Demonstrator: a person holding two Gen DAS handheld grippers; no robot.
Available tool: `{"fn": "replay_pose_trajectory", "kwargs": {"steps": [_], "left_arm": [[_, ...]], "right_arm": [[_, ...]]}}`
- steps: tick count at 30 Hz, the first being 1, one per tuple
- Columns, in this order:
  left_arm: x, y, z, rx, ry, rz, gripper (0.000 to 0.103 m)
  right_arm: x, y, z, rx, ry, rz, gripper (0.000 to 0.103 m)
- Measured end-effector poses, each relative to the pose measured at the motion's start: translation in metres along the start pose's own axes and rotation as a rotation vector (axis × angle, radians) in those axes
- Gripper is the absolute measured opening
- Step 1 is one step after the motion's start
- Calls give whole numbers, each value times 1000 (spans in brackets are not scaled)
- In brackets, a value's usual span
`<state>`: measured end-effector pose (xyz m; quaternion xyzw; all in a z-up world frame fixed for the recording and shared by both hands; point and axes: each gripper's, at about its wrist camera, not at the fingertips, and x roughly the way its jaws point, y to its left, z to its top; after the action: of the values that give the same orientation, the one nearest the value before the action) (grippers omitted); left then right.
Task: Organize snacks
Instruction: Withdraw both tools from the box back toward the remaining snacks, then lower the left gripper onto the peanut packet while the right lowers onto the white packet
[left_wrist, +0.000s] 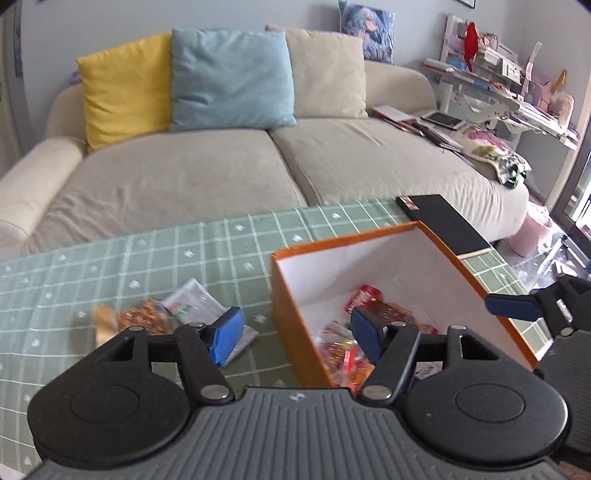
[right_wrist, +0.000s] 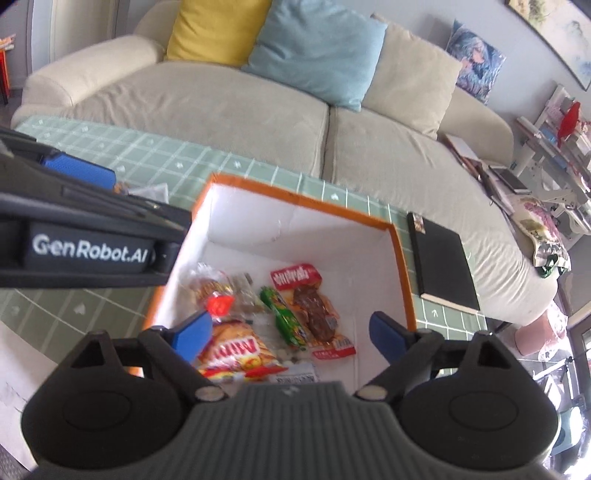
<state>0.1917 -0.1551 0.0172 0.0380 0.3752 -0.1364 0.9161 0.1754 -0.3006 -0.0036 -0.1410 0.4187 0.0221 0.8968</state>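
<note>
An orange box (left_wrist: 295, 332) with a white inside stands on the green checked tablecloth (left_wrist: 110, 266). It holds several snack packets (right_wrist: 310, 314), among them a red meat packet, a green one and an orange bag. Two more packets lie on the cloth left of the box: an orange snack bag (left_wrist: 144, 317) and a white packet (left_wrist: 195, 302). My left gripper (left_wrist: 297, 332) is open and empty, straddling the box's left wall. My right gripper (right_wrist: 291, 332) is open and empty above the box's inside (right_wrist: 258, 236).
A black notebook (right_wrist: 439, 262) lies on the table right of the box. A beige sofa (left_wrist: 184, 177) with yellow, blue and cream cushions runs behind the table. Cluttered shelves (left_wrist: 498, 74) stand at the far right. The left gripper's body (right_wrist: 88, 251) reaches in at the right wrist view's left.
</note>
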Motion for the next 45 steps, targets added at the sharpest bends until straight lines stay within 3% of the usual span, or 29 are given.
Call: {"fn": "replay_pose_trajectory", "kwargs": {"steps": [10,20,28,36,45], "left_arm": [[-35,60,-24,-33,-91,125,79],[-40,130,-60,-127,-56,114,79],[-27,171,-95,-169,-29,28,79],[-1,203,-117,-253,19,42,79],[24,222,-112,-262,29,33,79]], "right_arm": [[-30,64,11,93,-144,-7,90],[-43,128,0,147,-249,7,90],[-22,162,-15,156,-195,48,90],[9,181,-14,147,-148,72,89],[52,198,9,65,-111,112,85]]}}
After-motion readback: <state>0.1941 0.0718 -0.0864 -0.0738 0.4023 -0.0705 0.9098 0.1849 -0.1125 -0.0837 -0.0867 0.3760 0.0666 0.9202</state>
